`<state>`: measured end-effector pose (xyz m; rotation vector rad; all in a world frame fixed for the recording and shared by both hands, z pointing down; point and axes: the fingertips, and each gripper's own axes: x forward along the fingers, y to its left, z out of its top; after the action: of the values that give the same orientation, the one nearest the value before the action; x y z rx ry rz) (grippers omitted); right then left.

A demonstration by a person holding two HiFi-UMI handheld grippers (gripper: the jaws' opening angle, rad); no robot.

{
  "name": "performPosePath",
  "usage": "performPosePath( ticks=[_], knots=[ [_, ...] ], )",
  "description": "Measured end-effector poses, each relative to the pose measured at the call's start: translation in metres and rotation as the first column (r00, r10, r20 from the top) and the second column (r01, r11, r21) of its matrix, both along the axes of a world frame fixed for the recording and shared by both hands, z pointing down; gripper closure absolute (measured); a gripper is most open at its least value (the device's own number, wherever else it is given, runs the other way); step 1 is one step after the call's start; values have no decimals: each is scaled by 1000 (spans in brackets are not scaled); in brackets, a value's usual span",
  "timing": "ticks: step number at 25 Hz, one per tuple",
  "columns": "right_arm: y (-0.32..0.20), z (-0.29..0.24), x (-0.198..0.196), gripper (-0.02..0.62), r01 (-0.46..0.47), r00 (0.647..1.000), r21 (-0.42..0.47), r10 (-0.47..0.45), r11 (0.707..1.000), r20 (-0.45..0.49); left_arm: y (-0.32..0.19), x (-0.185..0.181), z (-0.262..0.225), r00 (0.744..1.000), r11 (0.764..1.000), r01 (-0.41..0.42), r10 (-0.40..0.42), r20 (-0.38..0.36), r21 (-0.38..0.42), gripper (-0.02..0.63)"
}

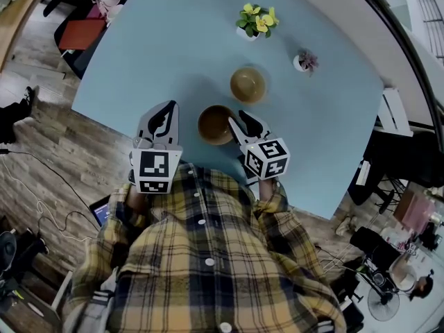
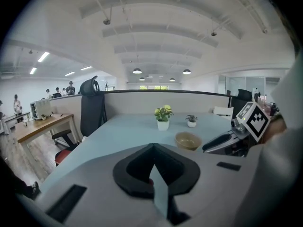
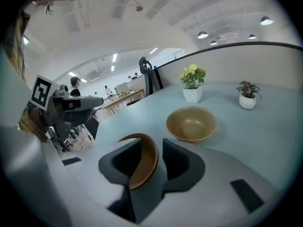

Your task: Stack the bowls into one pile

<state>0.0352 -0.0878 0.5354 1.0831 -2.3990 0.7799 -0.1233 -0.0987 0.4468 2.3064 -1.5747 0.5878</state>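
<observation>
A dark brown bowl (image 1: 215, 125) is near the front of the light blue table (image 1: 173, 47). A lighter tan bowl (image 1: 248, 84) stands just behind it, apart. My right gripper (image 1: 236, 120) is at the brown bowl's right rim. In the right gripper view the rim (image 3: 142, 164) stands between the jaws. It lies against the left one, with a slit of space to the right one, so the gripper (image 3: 152, 148) is open. The tan bowl (image 3: 191, 123) lies beyond it. My left gripper (image 1: 166, 109) is shut and empty, left of the brown bowl.
A white pot with yellow flowers (image 1: 257, 23) and a smaller potted plant (image 1: 305, 62) stand at the far side of the table. Office chairs (image 1: 80, 33) are off the far left corner. Wooden floor with cables lies to the left.
</observation>
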Motion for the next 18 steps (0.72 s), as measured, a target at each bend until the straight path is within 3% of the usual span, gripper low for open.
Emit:
performPosePath(
  ticks=[8,14,18],
  knots=[
    [-12,-22,8,457,-58,994,50,53,997,95,-5,3,1,1000,1000,-11,11,4,-5,614],
    [-45,-43,45,443,-236,949,54,218,970,227,-12,6,4,1000,1000,-26,26,4,-18,614],
    [-66,-38,78,434,-344,913,20,329,939,242,-19,9,7,999,999,-40,40,2,-26,614]
  ],
)
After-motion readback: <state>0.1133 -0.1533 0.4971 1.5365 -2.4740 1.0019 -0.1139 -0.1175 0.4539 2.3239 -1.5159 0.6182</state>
